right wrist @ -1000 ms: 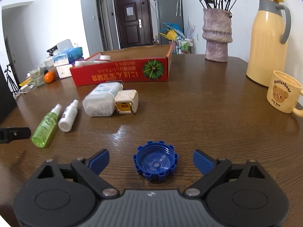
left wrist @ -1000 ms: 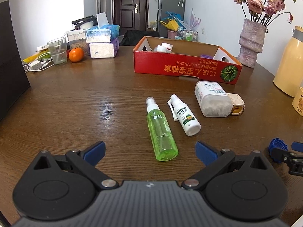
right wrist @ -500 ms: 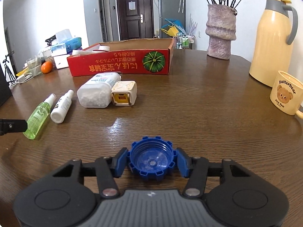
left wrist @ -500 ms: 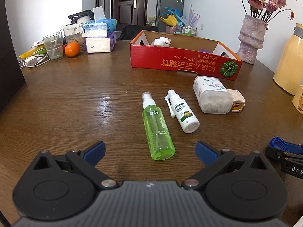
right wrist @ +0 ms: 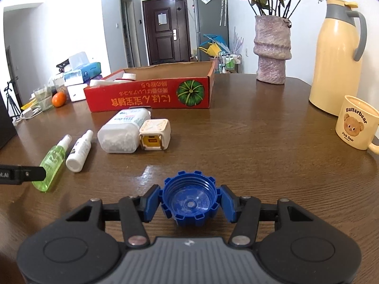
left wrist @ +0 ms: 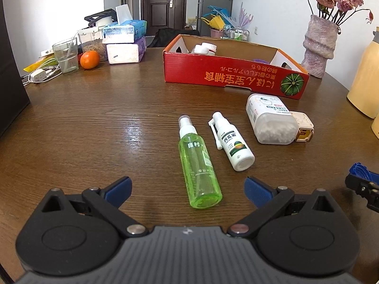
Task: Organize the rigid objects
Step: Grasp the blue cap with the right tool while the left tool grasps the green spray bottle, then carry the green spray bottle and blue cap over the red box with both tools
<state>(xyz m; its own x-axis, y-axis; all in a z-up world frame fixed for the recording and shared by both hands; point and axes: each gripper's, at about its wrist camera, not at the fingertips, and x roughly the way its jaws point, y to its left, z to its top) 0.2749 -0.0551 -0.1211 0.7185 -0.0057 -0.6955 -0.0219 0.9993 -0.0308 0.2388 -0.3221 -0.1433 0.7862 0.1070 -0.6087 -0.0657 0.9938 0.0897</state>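
Pinching the blue screw cap across its notched rim on the worktop, our right gripper fingers grip it for the red pumpkin box, while our left gripper fingers gape empty around the green spray bottle.

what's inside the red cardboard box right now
At the far-left end of the red cardboard box, white bottles with red-trimmed caps and something purple show. The near wall hides the rest of the floor.
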